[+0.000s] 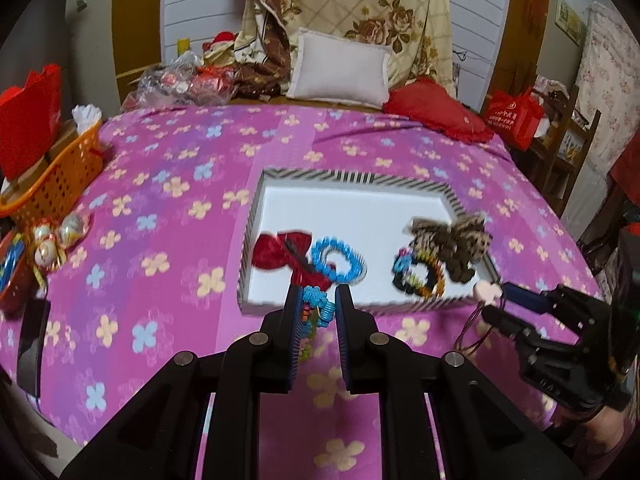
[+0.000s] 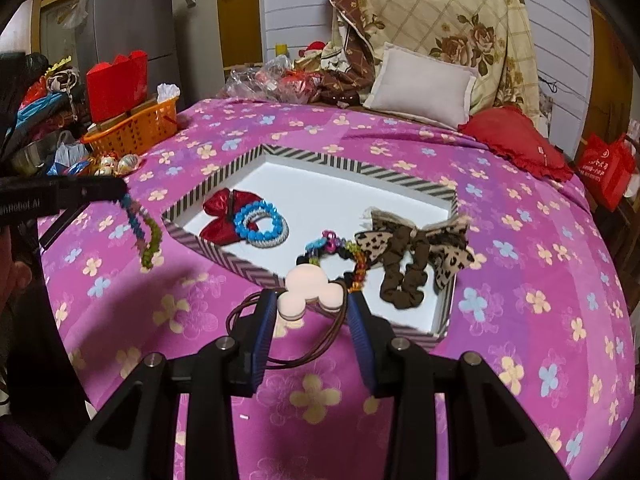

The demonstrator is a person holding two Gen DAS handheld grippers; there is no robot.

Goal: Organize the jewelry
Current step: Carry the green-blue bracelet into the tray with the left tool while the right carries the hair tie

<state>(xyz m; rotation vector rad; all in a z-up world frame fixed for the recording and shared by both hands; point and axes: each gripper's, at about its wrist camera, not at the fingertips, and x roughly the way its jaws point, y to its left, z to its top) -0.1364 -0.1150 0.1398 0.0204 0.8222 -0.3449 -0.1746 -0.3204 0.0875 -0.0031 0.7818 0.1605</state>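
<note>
A white tray with a striped rim [image 1: 348, 176] [image 2: 320, 158] lies on the pink flowered bedspread. In it are a red bow [image 1: 280, 250] [image 2: 218, 216], a blue beaded hair tie [image 1: 338, 260] [image 2: 260, 220], a multicoloured bead bracelet [image 1: 420, 276] [image 2: 336, 248] and a leopard-print bow scrunchie [image 1: 452, 240] [image 2: 416, 248]. My left gripper [image 1: 318, 300] [image 2: 120, 192] is shut on a colourful beaded bracelet [image 1: 318, 310] [image 2: 140, 232], which dangles above the spread just left of the tray. My right gripper [image 2: 312, 308] [image 1: 496, 300] grips a pink mouse-head charm [image 2: 308, 292] [image 1: 486, 291] on a brown cord at the tray's near edge.
An orange basket [image 1: 68, 168] [image 2: 132, 132] and gold-wrapped sweets [image 1: 60, 236] sit at the left edge of the bed. A white pillow [image 1: 340, 68] and a red cushion [image 1: 436, 116] lie beyond the tray. A red bag [image 1: 516, 116] stands off the bed at the right.
</note>
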